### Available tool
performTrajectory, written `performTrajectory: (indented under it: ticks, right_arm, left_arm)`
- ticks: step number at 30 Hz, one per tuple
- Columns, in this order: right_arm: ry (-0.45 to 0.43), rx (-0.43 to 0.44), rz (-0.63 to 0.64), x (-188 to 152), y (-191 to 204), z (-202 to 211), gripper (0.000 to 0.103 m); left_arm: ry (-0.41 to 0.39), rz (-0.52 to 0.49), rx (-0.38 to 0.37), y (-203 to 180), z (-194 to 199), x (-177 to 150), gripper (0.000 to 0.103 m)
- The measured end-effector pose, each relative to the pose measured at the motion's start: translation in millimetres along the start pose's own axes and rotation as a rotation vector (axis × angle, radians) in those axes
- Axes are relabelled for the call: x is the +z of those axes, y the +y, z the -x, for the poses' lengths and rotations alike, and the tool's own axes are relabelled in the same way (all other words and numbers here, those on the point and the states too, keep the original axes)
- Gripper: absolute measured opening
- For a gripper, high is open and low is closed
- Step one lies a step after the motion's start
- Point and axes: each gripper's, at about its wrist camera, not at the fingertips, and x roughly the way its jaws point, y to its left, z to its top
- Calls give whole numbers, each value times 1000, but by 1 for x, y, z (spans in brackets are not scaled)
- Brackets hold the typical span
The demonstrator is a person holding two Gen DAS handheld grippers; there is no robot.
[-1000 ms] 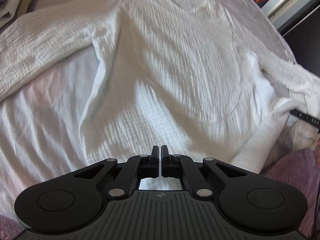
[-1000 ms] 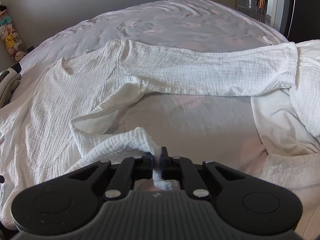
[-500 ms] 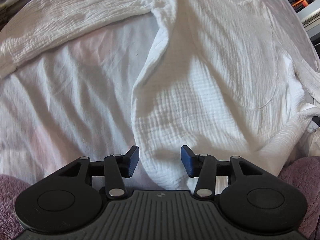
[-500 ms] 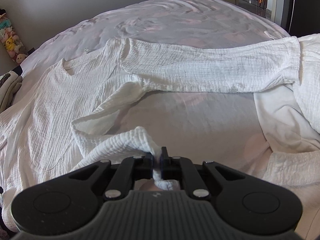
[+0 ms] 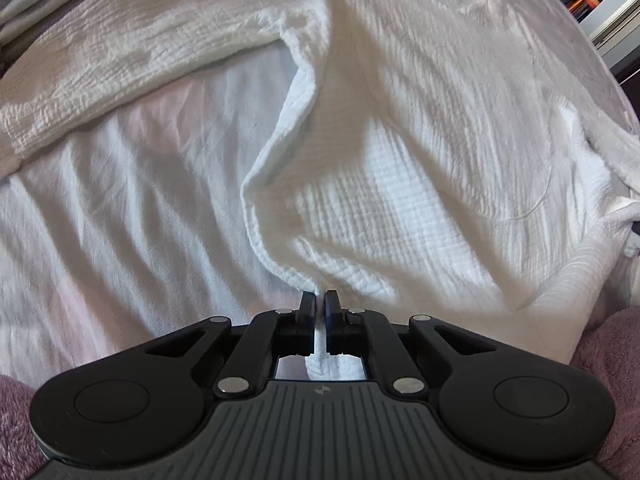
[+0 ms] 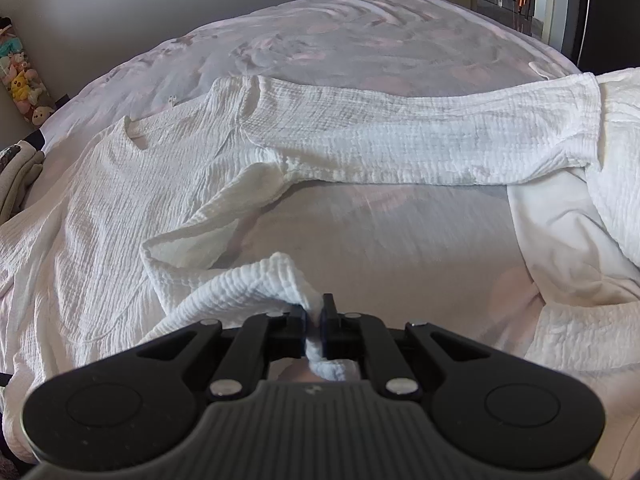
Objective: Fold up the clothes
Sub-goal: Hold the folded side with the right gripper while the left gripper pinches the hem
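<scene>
From the left wrist, the left tongs (image 5: 319, 300) pinch the hem of the white shirt (image 5: 420, 152) spread on the bed (image 5: 120, 208). From the right wrist, the right tongs (image 6: 315, 312) clamp the other hem corner (image 6: 280, 276); both corners are gripped, so lifting them together toward the collar looks next.

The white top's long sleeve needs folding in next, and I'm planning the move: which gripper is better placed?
Probably the right gripper: the long sleeve stretches just beyond it, though its jaws already pinch the white top.
</scene>
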Motion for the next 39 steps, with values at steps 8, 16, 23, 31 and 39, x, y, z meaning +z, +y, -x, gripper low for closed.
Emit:
performTrajectory:
  ticks: [8, 16, 23, 31, 39]
  right_arm:
    - [-46, -5, -51, 1, -6, 6, 7]
    - [-22, -6, -64, 2, -7, 1, 7]
    - [0, -6, -58, 2, -7, -3, 7]
    - [8, 6, -59, 2, -7, -5, 8]
    - [5, 6, -61, 1, -7, -3, 8]
  left_arm:
    - [-265, 88, -14, 6, 49, 42, 1]
    - [-360, 121, 39, 8, 35, 81, 2]
    - [-312, 6, 57, -3, 16, 74, 21]
    - [-115, -32, 47, 2, 8, 37, 46]
    - [-23, 44, -55, 7, -32, 25, 15]
